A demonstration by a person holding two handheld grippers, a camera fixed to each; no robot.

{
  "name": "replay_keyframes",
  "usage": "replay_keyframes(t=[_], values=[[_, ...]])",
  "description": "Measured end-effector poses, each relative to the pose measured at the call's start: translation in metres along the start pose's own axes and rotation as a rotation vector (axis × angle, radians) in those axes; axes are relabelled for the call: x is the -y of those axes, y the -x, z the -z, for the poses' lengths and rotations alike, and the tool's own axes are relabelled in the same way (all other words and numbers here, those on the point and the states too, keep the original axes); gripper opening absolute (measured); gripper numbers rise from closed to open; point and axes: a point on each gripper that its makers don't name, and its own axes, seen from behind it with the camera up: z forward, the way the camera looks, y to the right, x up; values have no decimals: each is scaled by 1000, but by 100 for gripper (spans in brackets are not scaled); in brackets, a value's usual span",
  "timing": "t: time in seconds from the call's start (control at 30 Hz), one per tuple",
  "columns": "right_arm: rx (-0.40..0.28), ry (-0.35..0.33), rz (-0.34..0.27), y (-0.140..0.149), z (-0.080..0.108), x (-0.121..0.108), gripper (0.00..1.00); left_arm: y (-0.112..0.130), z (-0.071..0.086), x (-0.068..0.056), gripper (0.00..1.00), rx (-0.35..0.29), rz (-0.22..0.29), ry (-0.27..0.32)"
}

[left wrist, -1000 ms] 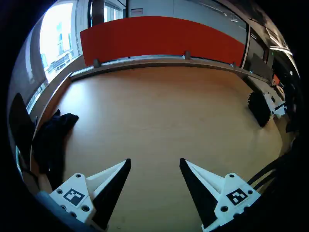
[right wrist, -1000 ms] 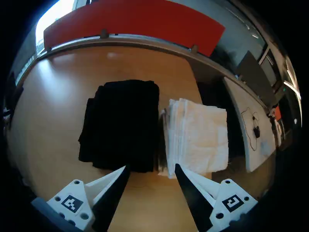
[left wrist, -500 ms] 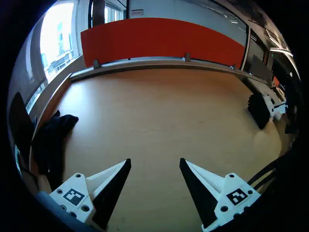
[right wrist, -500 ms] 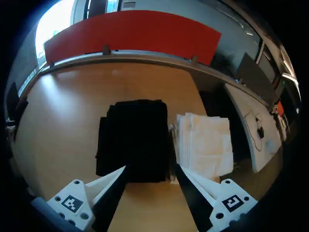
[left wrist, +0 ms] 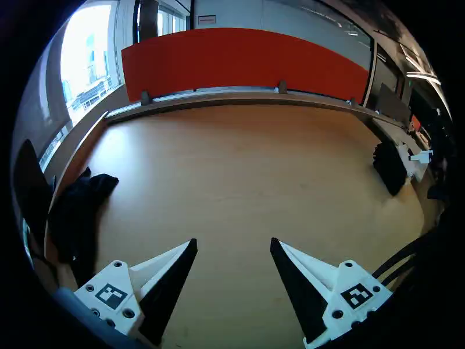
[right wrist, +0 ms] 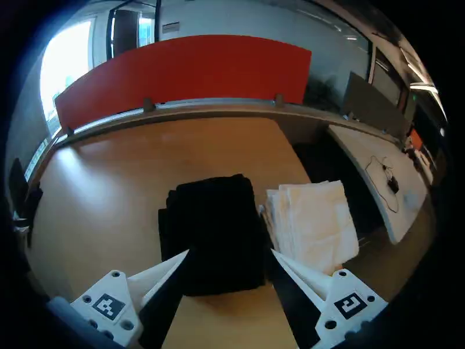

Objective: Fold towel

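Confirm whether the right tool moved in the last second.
Yes. The right tool drew back and tilted up: the black towel stack sits lower in its view, and more of the red partition shows.

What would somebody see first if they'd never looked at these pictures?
The big red panel along the far edge of the wooden table. Next, the folded black stack and white stack lying side by side just ahead of the open right tongs.

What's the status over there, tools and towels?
Left tool open, empty, over the table. Right tool open, pointed at black folded stack; white folded stack beside it. Crumpled black cloth at table's edge, untouched.
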Motion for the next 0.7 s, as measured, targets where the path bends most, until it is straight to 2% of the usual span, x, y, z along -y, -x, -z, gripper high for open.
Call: replay_keyframes(t=[0.1,0.27,0.43,0.5,0.7], values=[[10,28,-41,0,-1,-5,89,0,0,1,94,0,0,-1],[37,101,-157,2,-5,-17,88,0,0,1,94,0,1,-2],[33,96,-255,0,-5,-13,88,-2,0,1,93,-3,-2,-2],[32,98,-273,0,-5,-13,88,-3,0,1,93,-4,-3,-2],[23,125,-274,1,-3,-14,88,-7,1,3,94,-9,1,-6]])
